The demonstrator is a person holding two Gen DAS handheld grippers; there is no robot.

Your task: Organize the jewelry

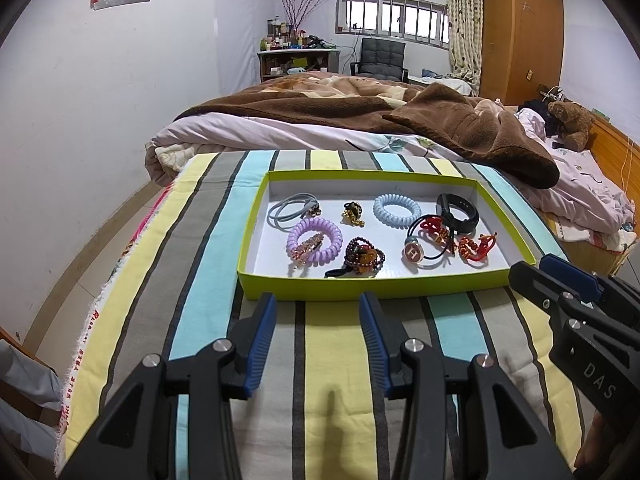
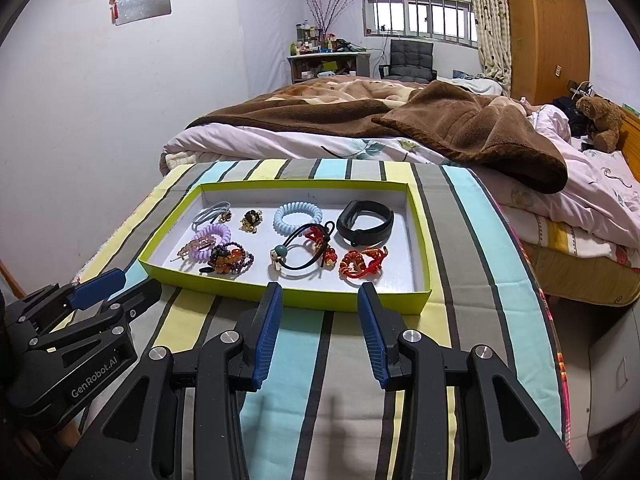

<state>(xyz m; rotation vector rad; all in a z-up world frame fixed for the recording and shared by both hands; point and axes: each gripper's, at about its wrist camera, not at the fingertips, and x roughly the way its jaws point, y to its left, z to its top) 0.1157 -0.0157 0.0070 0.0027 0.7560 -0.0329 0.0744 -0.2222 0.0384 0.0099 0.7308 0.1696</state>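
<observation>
- On the striped cloth point(image 1: 208, 264), a shallow green tray point(image 1: 360, 286) holds all the jewelry; nothing lies loose on the cloth around it.
- Tray contents, back row: grey hair ties point(image 1: 286, 210), a small gold-and-black charm point(image 1: 352, 213), a pale blue coil tie point(image 1: 396, 210), a black wristband point(image 1: 460, 212).
- Tray contents, front row: a purple coil tie point(image 1: 316, 242) with a pink clip lying across it, a dark bead bracelet point(image 1: 364, 256), a black elastic with a round button point(image 1: 414, 255), a red braided bracelet point(image 1: 478, 246).
- The bead bracelet touches the purple coil tie; the black elastic overlaps a second red knotted piece beside it.
- Left gripper point(image 1: 318, 312): fingers spread apart, nothing between them, hovering just short of the tray's near wall.
- Right gripper point(image 2: 320, 302): fingers likewise spread and empty, near the same wall, further toward the red bracelet point(image 2: 362, 263).
- Step in hand, as a judgement: either sorting is complete and both tools stand clear, or rearranging has not yet begun; these views alone cannot settle which.
- Next move, if sorting goes on: separate the overlapped pieces. This calls for a low approach over the wall and a light pinch on one strand only.
- Beyond the cloth lies a bed with a brown blanket point(image 1: 440, 120).
</observation>
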